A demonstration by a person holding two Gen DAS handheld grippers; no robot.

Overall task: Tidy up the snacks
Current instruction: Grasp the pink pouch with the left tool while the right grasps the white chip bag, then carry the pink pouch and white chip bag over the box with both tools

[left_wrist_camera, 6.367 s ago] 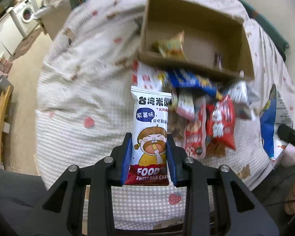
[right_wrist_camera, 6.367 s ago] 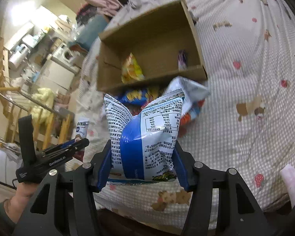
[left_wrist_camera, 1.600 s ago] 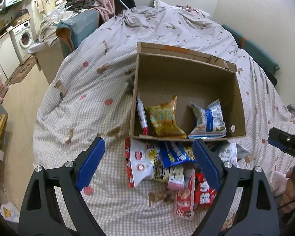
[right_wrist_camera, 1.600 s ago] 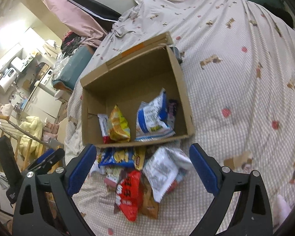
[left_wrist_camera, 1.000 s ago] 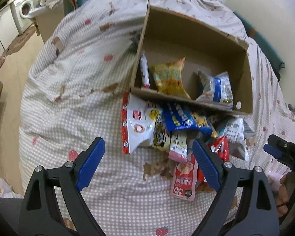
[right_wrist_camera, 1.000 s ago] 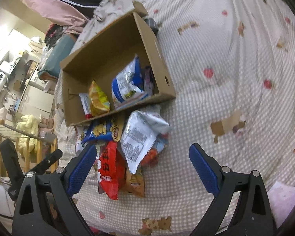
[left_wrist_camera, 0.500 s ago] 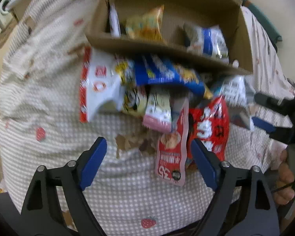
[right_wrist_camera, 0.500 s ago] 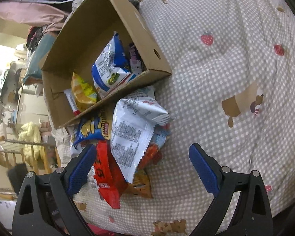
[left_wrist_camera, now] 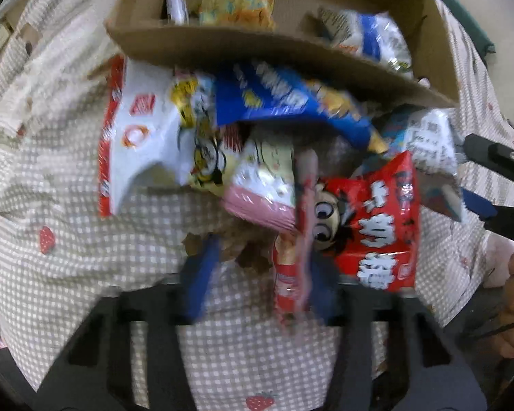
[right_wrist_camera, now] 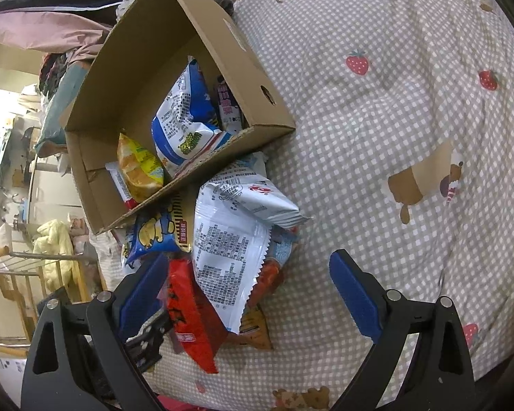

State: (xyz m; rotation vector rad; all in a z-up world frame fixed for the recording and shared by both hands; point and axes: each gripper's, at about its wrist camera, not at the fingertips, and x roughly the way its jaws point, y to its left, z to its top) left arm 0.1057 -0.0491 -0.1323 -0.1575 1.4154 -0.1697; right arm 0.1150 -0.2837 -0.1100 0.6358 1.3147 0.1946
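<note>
Left wrist view, blurred: left gripper (left_wrist_camera: 260,270) closing, apparently around slim red packet (left_wrist_camera: 289,274), right gripper (right_wrist_camera: 248,294) wide over snack pile (right_wrist_camera: 222,239) beside cardboard box (right_wrist_camera: 253,68).

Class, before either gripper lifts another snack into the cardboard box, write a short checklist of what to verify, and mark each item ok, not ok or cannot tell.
1. Left gripper has a packet between its closing jaws: ok, the narrow red packet.
2. Firm hold on it: cannot tell, picture blurred.
3. Right gripper open: ok.
4. White packet between the right jaws: ok, not gripped.
5. Space in the cardboard box: ok.
6. Loose snacks remain outside on the bedspread: ok.
</note>
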